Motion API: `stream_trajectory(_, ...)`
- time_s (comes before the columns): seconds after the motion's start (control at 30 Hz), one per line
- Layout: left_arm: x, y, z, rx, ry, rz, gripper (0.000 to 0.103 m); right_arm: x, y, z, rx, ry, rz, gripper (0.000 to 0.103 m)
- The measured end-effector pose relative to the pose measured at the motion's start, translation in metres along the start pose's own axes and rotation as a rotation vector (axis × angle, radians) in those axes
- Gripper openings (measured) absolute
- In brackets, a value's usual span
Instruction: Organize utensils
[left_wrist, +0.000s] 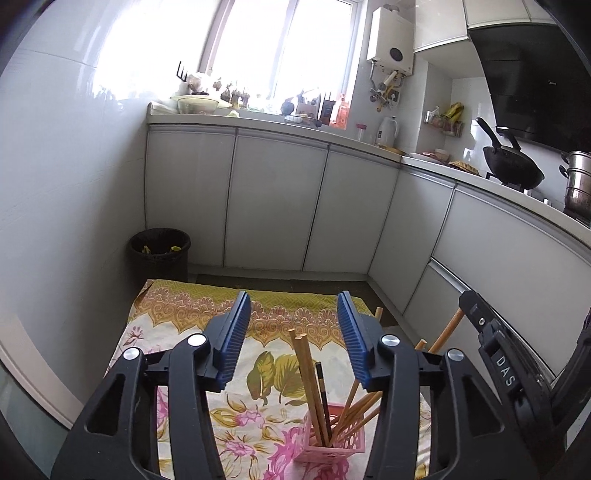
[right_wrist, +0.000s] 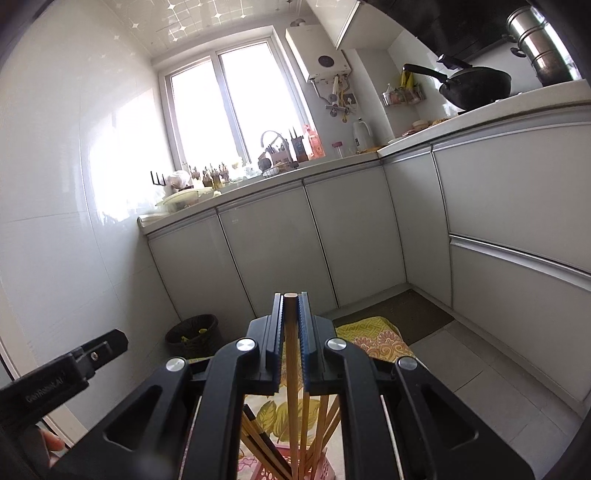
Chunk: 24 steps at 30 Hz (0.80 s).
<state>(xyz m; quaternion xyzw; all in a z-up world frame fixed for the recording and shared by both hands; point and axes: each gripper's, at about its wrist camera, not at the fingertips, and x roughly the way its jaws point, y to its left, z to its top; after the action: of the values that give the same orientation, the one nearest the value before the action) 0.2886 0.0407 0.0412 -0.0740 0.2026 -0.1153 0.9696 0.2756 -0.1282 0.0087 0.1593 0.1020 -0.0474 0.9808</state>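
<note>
A pink slotted utensil holder (left_wrist: 334, 441) stands on a floral cloth (left_wrist: 266, 391) and holds several wooden chopsticks (left_wrist: 308, 384), upright or leaning right. My left gripper (left_wrist: 293, 338) is open and empty above and behind the holder. My right gripper (right_wrist: 291, 334) is shut on one wooden chopstick (right_wrist: 291, 369), held upright with its lower end down in the pink holder (right_wrist: 280, 469) among the other chopsticks (right_wrist: 325, 424). The right gripper's body also shows at the right edge of the left wrist view (left_wrist: 498, 354).
White kitchen cabinets (left_wrist: 273, 199) run along the back and right. A dark waste bin (left_wrist: 159, 254) stands in the left corner by the cloth. The counter (left_wrist: 461, 173) carries a black wok (left_wrist: 511, 166), a steel pot (left_wrist: 578, 184) and bottles. The left gripper's body shows at lower left (right_wrist: 70, 369).
</note>
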Motion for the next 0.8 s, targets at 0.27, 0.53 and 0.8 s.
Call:
stream_trajectory(0.27, -0.022, 0.014, -0.002, -0.016, -0.071, 0.142, 0.082, -0.015, -0.010, -0.003, 0.052, -0.024, -0.038, 0.079)
stream_trajectory(0.53, -0.074, 0.018, 0.004, -0.026, -0.145, 0.198, 0.096, -0.075, -0.009, 0.011, 0.035, -0.096, -0.115, 0.096)
stream_trajectory(0.8, -0.122, 0.004, -0.003, -0.004, -0.159, 0.241, 0.096, -0.132, -0.005, 0.014, -0.015, -0.067, -0.220, 0.096)
